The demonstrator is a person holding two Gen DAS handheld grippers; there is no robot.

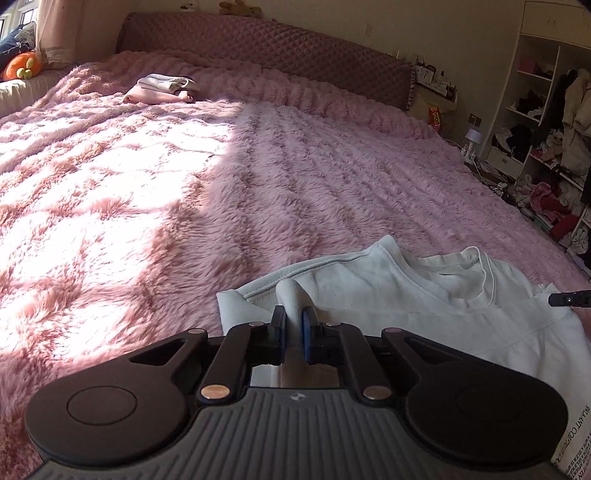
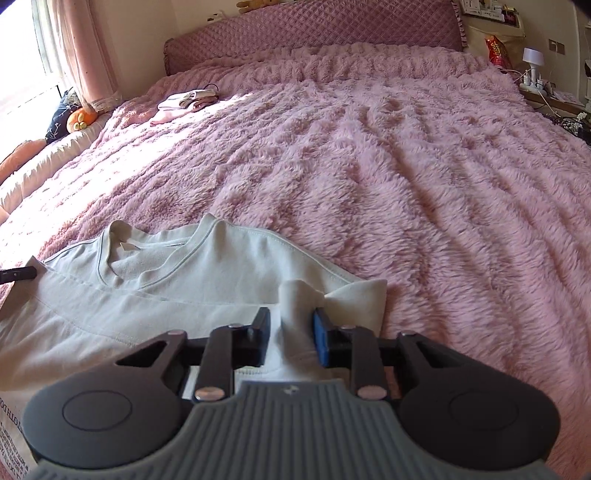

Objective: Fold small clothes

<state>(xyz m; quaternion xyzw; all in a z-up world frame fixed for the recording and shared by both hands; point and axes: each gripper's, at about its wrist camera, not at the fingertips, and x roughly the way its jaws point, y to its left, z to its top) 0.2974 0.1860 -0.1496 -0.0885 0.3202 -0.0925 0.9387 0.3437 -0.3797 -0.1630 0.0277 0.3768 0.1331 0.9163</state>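
Pinching a bunched ridge of the white shirt (image 1: 373, 280) on the pink blanket (image 1: 184, 206) between each gripper (image 1: 293, 325), left and right (image 2: 291, 328), risking slippage through uneven pulling.

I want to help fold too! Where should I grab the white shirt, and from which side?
Grab the white shirt where the left gripper and right gripper already pinch it: one bunched tuft of cloth near each outer edge, a little below the collar. Come from the near side, opposite the headboard. The shirt lies spread with its collar pointing away, so matching holds should probably lift it evenly.
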